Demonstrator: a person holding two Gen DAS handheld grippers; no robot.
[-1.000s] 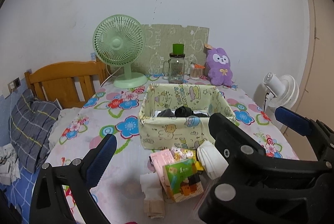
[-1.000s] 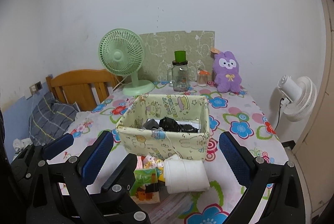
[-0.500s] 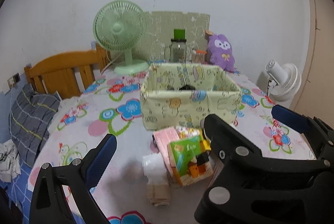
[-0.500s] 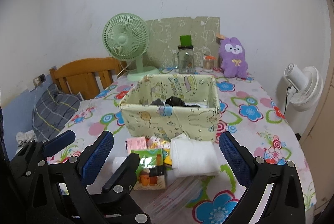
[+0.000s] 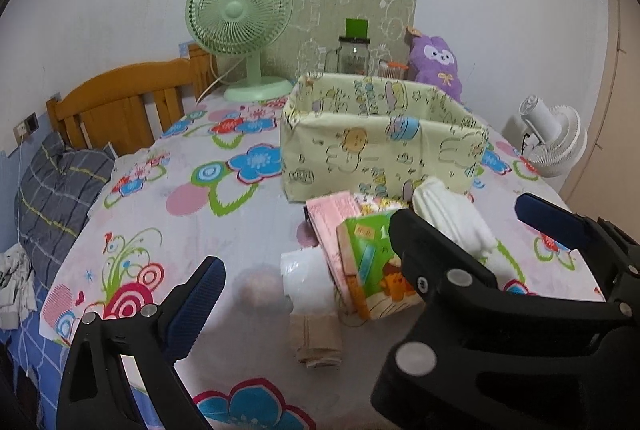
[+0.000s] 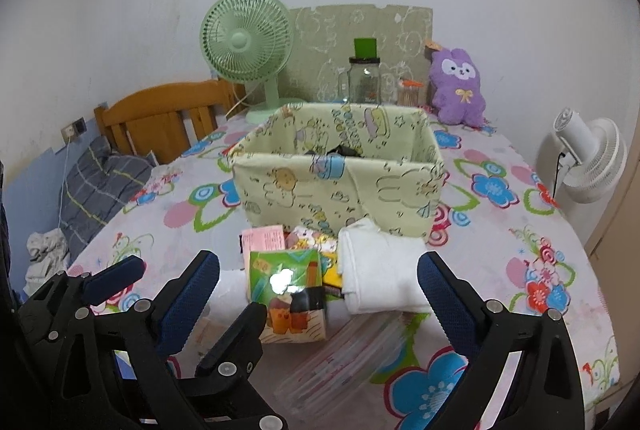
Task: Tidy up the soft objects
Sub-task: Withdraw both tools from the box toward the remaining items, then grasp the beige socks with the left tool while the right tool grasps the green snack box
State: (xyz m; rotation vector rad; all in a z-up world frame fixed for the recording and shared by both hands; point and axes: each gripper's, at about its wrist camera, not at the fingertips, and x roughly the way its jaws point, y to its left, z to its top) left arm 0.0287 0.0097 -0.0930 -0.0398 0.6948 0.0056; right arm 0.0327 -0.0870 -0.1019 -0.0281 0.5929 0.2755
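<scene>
Beyond the jaws, towel (image 6: 380,276) lies right of packets (image 6: 286,296), both before the bin (image 6: 340,185); fan (image 6: 248,41) behind.

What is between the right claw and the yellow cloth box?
In the right wrist view, a folded white cloth lies between the open right claw and the yellow cloth box, beside a green carton.
</scene>
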